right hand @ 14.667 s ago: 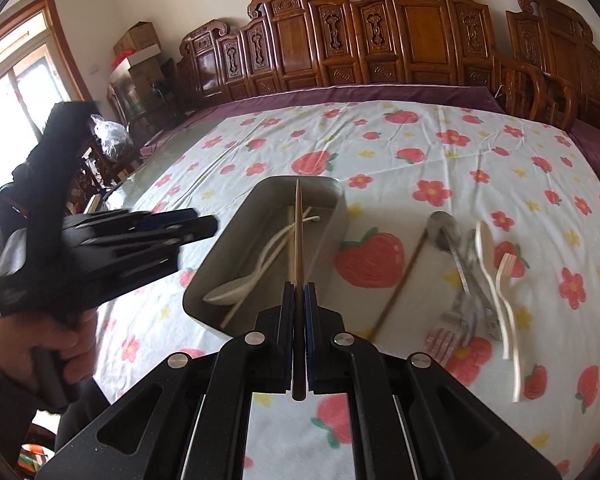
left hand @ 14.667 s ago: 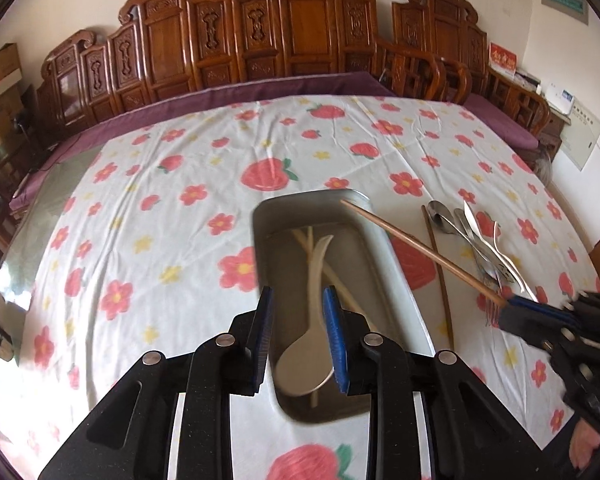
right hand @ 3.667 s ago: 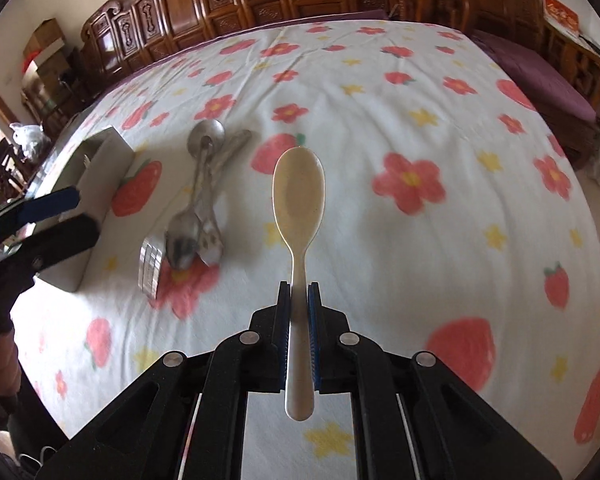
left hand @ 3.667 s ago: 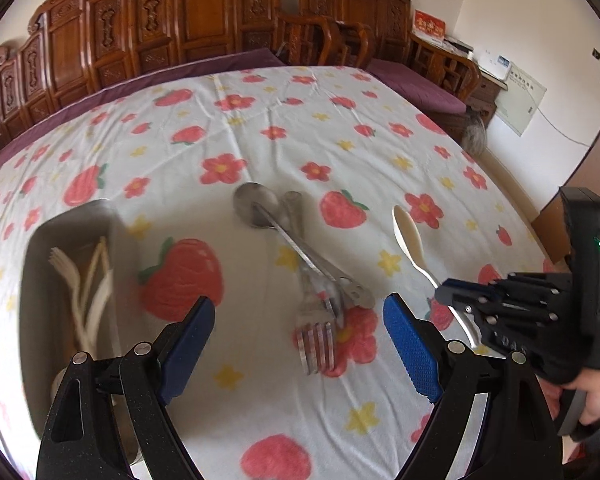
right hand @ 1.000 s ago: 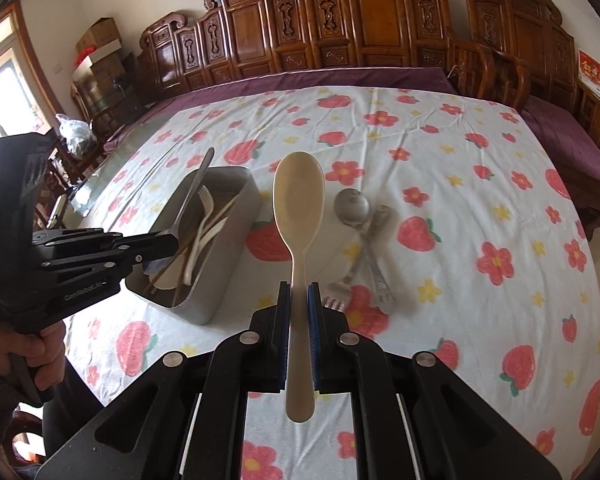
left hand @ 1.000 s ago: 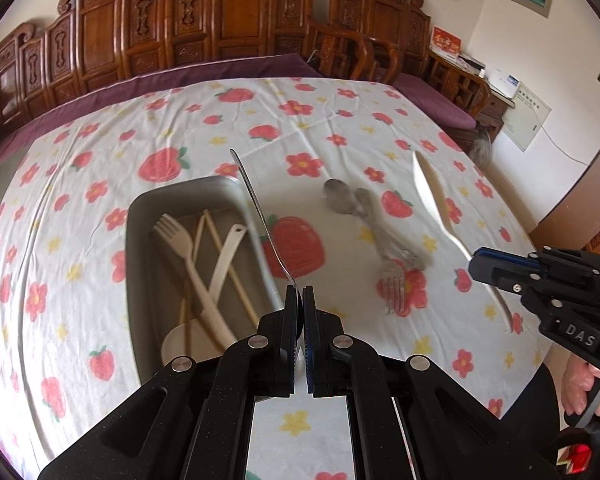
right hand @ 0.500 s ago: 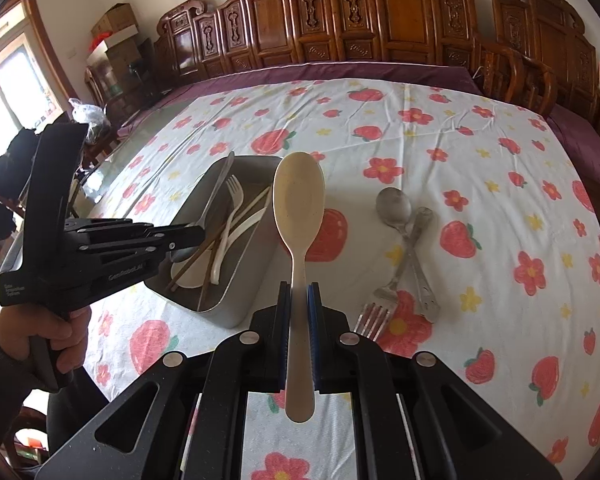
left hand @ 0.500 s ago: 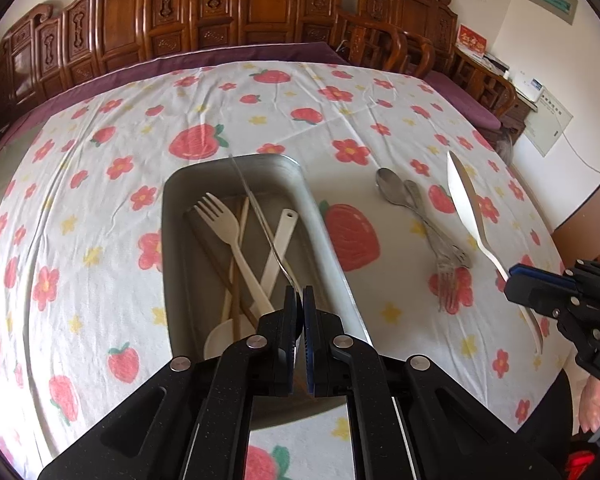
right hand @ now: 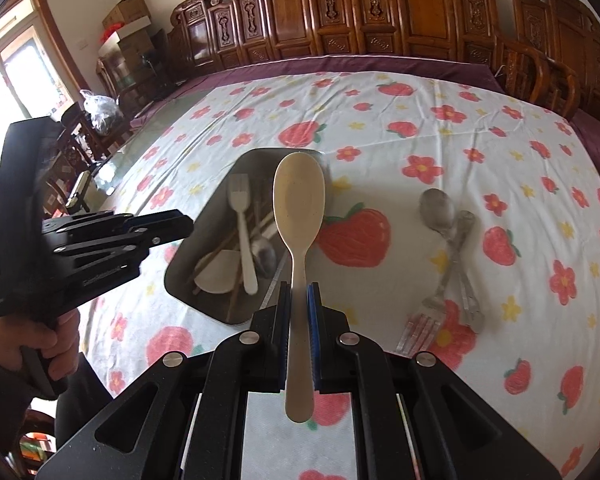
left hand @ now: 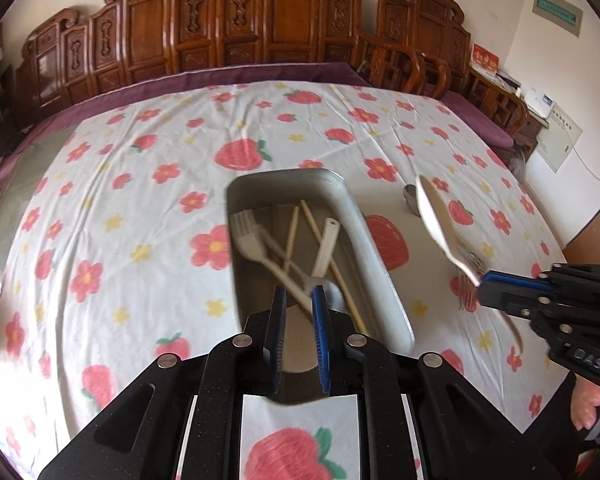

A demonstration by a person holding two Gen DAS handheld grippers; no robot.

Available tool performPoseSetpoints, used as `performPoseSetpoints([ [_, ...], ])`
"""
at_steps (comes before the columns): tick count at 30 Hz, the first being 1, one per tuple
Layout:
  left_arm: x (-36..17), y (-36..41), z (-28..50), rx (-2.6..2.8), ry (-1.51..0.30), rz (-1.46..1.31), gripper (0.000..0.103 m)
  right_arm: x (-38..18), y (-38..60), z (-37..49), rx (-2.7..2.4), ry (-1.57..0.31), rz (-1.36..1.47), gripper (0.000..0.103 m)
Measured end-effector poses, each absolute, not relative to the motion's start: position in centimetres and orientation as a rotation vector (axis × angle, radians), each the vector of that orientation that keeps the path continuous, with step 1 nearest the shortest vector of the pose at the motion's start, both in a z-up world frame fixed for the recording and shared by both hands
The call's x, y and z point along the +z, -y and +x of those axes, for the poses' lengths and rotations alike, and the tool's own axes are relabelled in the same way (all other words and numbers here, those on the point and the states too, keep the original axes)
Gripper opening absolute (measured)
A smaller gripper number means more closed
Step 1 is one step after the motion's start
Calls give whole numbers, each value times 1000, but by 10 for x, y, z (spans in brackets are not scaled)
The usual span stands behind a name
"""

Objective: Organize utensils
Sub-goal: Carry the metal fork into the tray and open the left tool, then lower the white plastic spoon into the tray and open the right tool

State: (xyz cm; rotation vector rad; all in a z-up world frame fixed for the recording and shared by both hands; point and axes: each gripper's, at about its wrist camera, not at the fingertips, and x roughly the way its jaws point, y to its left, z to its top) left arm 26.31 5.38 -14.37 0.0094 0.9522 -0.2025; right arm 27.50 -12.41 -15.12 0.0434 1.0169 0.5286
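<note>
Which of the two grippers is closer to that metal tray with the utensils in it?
Left. The left gripper hangs right over the metal tray, jaws opening with nothing between them; the right gripper holds a cream spoon beside it.

right gripper [left hand: 485,282] body: "DAS" legible, rest cut off
left gripper [right hand: 188,225] side: white lettering, too blurred to read
wall plaque [left hand: 556,12]: green, text too small
red card [left hand: 485,57]: characters unreadable

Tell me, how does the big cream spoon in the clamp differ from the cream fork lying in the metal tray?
The cream spoon is in the air, clamped by its handle in the right gripper; the cream fork lies loose in the metal tray among other utensils. The spoon ends in a broad oval bowl, the fork in short tines. Both are the same pale cream colour.
</note>
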Motion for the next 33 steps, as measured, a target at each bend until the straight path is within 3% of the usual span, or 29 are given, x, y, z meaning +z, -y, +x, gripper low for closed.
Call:
performPoseSetpoints([
  [33,-114,-113,235,-89,-871,-45,14,-155,37,346,598,-1005,34,10],
])
